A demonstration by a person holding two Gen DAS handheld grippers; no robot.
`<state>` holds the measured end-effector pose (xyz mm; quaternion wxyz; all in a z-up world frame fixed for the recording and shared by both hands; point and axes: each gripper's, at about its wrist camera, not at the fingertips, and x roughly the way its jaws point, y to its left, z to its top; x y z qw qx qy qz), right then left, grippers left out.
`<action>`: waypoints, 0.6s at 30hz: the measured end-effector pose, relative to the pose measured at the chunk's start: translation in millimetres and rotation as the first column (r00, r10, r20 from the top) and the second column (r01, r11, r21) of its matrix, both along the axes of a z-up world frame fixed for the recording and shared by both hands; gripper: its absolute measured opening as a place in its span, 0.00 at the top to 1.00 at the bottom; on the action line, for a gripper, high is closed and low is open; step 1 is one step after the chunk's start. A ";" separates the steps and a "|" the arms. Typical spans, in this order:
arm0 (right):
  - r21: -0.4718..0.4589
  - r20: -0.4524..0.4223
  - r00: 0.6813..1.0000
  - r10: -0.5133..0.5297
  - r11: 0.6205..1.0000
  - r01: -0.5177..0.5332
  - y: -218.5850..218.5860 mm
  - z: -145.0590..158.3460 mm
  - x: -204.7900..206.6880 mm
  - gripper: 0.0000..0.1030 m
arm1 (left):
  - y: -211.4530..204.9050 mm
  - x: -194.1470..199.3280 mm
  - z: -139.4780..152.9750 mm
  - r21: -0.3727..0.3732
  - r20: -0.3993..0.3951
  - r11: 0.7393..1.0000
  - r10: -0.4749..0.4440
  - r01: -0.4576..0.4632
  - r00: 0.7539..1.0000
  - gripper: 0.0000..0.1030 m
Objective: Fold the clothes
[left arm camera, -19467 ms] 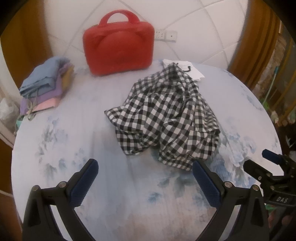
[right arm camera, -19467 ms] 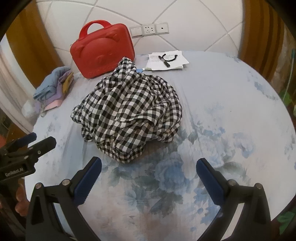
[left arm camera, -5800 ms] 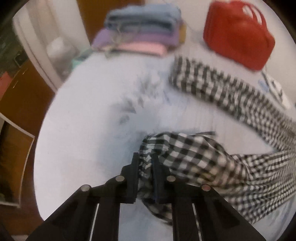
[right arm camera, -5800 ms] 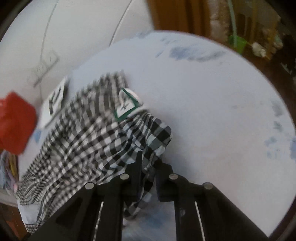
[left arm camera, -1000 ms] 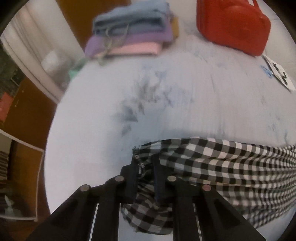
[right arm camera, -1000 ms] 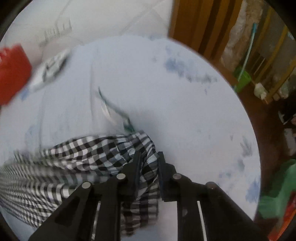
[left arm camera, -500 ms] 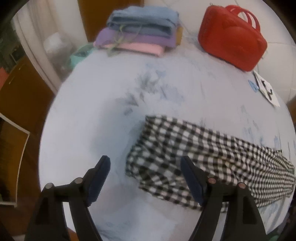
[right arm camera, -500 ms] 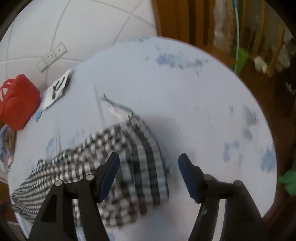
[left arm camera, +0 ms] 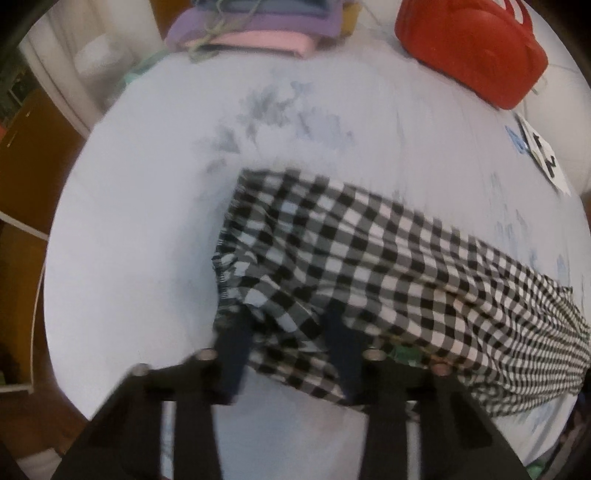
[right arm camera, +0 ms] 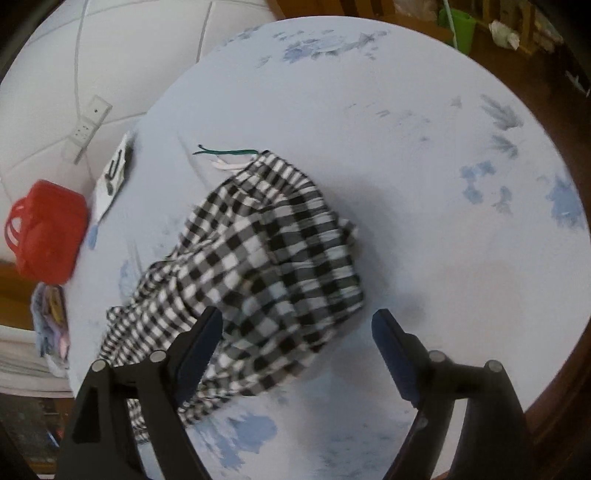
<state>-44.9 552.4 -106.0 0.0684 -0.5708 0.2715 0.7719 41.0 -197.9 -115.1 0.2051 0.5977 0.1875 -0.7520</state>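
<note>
- Lying stretched in a long band across the round table point(left arm camera: 147, 184), the checked garment point(left arm camera: 369, 266) has one gathered end below the left gripper point(left arm camera: 288, 343) and the other below the right gripper point(right arm camera: 295, 332).
- The left tongs are closing: their dark pads straddle the near corner of the gathered end, with cloth bunched between them, though blur keeps me from saying the pads press on it yet.
- The right tongs are opening wide. Cloth lies under and between the pads, but neither seems to touch it; that end is released.
- It looks thin, light and limp. It wrinkles freely, so I'd expect it to sag and slide rather than hold any shape when lifted.
- The gathered hems look like the best places to take hold, being thicker and less likely to slip out than a single layer.
- Loose green and pale cords point(right arm camera: 229, 157) trail from the far end; they could snag or get pinched by mistake.
- A red case point(left arm camera: 469, 55) and a stack of folded clothes point(left arm camera: 258, 26) sit well apart at the far edge.
</note>
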 end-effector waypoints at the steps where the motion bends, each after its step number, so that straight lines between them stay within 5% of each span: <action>1: 0.009 0.011 1.000 0.011 1.000 -0.011 -3.7 -2.8 -2.4 0.19 | 0.0 1.8 -1.8 -0.002 0.006 1.000 -0.002 0.002 1.000 0.78; 3: 0.012 0.024 0.999 0.032 0.999 -0.032 -10.1 -10.8 -5.8 0.26 | -0.4 6.7 -5.2 -0.007 0.019 1.000 -0.006 0.006 1.000 0.84; 4: 0.051 0.026 0.999 0.047 0.998 -0.048 -13.0 -11.4 -6.4 0.40 | -1.3 10.9 -6.5 -0.007 0.026 1.000 -0.008 0.008 1.000 0.85; 5: 0.098 0.029 0.998 0.062 0.993 -0.065 -15.9 -11.3 -7.0 0.76 | -2.2 14.5 -7.7 -0.005 0.030 1.000 -0.010 0.010 0.999 0.86; 6: 0.145 0.032 0.996 0.078 0.986 -0.082 -18.8 -11.2 -7.5 0.80 | -3.1 18.9 -9.8 -0.011 0.042 1.000 -0.012 0.012 0.999 0.86; 11: 0.158 0.065 0.994 0.083 0.983 -0.092 -10.4 -26.5 -6.5 0.79 | -6.4 33.5 -28.7 -0.005 0.087 1.000 -0.021 0.022 0.996 0.83; 12: 0.148 0.066 0.995 0.076 0.985 -0.085 -8.6 -30.9 -5.8 0.72 | -7.4 34.9 -28.4 0.000 0.078 1.000 -0.018 0.019 0.997 0.82; 15: 0.145 0.042 0.998 0.041 0.988 -0.047 -4.6 -28.3 1.3 0.43 | -9.8 41.8 -7.6 0.006 -0.006 1.000 -0.006 0.006 1.000 0.60; 18: 0.113 -0.048 0.999 0.009 0.994 -0.004 -1.6 -11.8 15.1 0.38 | -9.0 51.0 21.7 -0.029 -0.104 0.999 0.017 -0.020 0.994 0.39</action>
